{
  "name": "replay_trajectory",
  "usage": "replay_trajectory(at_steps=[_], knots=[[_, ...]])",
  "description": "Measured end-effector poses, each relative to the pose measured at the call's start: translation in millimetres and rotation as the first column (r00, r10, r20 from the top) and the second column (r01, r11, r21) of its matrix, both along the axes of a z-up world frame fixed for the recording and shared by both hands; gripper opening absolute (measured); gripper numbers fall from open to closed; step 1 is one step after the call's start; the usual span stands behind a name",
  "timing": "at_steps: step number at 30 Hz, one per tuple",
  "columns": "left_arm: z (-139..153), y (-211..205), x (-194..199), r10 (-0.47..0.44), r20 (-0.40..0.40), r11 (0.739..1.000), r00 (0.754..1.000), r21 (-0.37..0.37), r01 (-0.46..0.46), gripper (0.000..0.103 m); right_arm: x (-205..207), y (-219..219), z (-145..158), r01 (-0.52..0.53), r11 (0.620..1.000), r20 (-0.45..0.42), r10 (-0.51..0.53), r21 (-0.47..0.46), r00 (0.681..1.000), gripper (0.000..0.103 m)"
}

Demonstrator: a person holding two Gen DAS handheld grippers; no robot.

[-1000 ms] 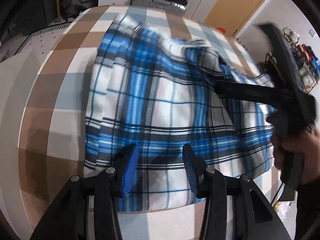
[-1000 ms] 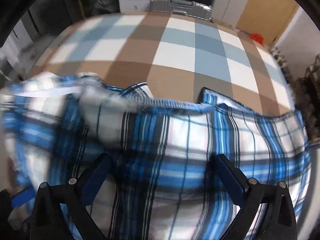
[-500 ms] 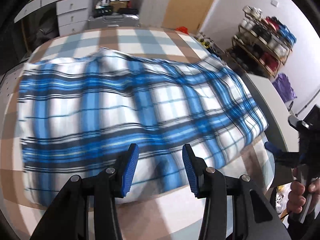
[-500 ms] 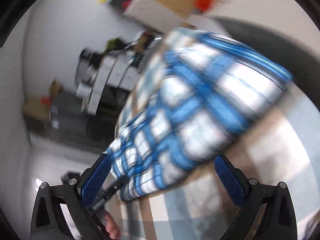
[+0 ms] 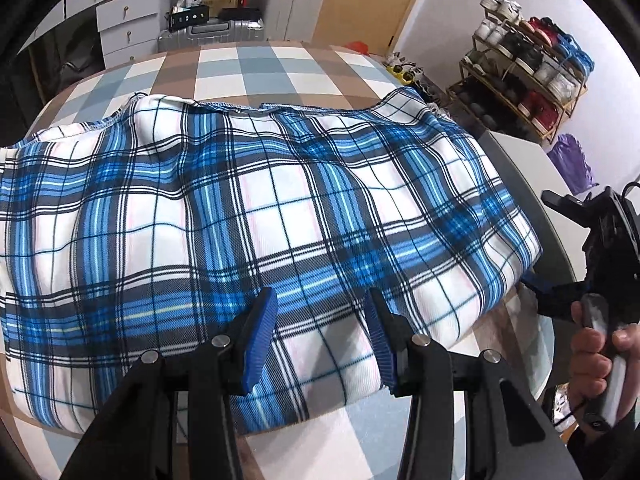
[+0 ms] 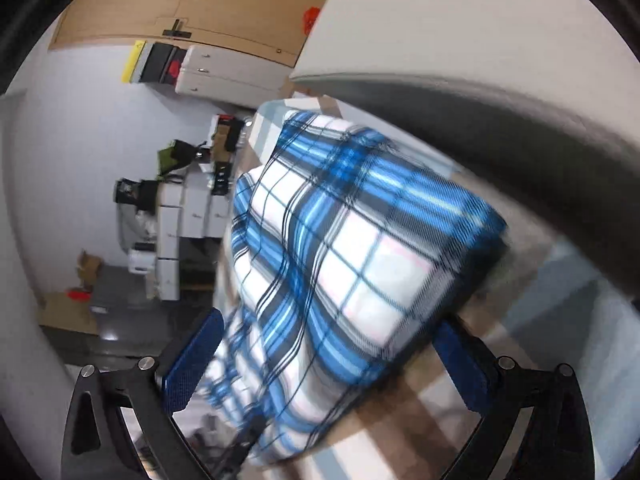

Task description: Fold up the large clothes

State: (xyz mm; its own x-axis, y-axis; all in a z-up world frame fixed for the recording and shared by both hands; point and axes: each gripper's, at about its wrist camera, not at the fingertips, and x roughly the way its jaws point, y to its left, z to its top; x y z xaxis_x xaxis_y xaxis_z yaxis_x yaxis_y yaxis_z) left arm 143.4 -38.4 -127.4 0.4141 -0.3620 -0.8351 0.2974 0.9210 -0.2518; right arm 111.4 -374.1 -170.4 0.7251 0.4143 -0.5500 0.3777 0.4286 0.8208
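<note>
A blue, white and black plaid garment lies folded into a wide band across the checkered table. My left gripper is open and empty, hovering over the garment's near edge. The right gripper shows at the right, off the garment's right end, held in a hand. In the tilted right wrist view the right gripper is open wide and empty, with the garment's end lying in front of it.
A shoe rack stands right of the table. White drawers, a silver suitcase and a wooden door are behind. The table's grey right edge runs close to the garment's end.
The right gripper let go of the garment, pulled off to the right end of the table and rolled sideways. The left view swung right. The garment now lies flat and folded.
</note>
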Motion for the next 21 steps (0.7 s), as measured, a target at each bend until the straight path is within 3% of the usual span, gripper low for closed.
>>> replay_trajectory(at_steps=[3,5,6,7,10,14,19,21], knots=[[-8.0,-3.0,4.3,-0.009,-0.034,1.000,0.999,0.004,0.009,0.039,4.4,7.1,7.4,0.022,0.996,0.021,-0.020,-0.082,1.000,0.103],[-11.1,-4.3,4.7,-0.016,-0.034,1.000,0.999,0.023,0.017,0.039,13.5,16.8,9.2,0.016,0.989,0.031,-0.011,-0.147,0.999,0.094],[-11.3,-5.3,4.1,-0.022,-0.032,0.999,0.999,0.030,0.023,0.039,16.0,22.0,9.8,-0.002,0.982,0.029,0.007,-0.190,1.000,0.077],[-11.0,-6.7,3.3,-0.030,-0.025,0.999,0.999,0.038,0.031,0.039,16.7,24.7,9.1,-0.016,0.974,0.014,0.019,-0.226,1.000,0.053],[-9.7,-10.1,1.2,-0.054,-0.002,0.997,0.999,0.063,0.054,0.039,14.3,24.9,2.2,-0.026,0.968,0.007,0.028,-0.250,1.000,0.024],[-10.2,-10.1,-1.0,-0.059,0.007,0.996,0.998,0.070,0.058,0.039,5.9,27.1,14.1,-0.031,0.947,0.059,0.053,-0.319,0.997,0.014],[-11.5,-7.2,-10.2,-0.058,0.029,0.996,0.998,0.067,0.056,0.040,-8.4,58.4,53.9,-0.040,0.827,0.142,0.144,-0.560,0.979,0.010],[-11.4,-6.8,-14.6,-0.071,0.030,0.996,0.997,0.056,0.069,0.040,-18.1,63.2,63.7,-0.029,0.813,0.169,0.155,-0.581,0.973,0.009]])
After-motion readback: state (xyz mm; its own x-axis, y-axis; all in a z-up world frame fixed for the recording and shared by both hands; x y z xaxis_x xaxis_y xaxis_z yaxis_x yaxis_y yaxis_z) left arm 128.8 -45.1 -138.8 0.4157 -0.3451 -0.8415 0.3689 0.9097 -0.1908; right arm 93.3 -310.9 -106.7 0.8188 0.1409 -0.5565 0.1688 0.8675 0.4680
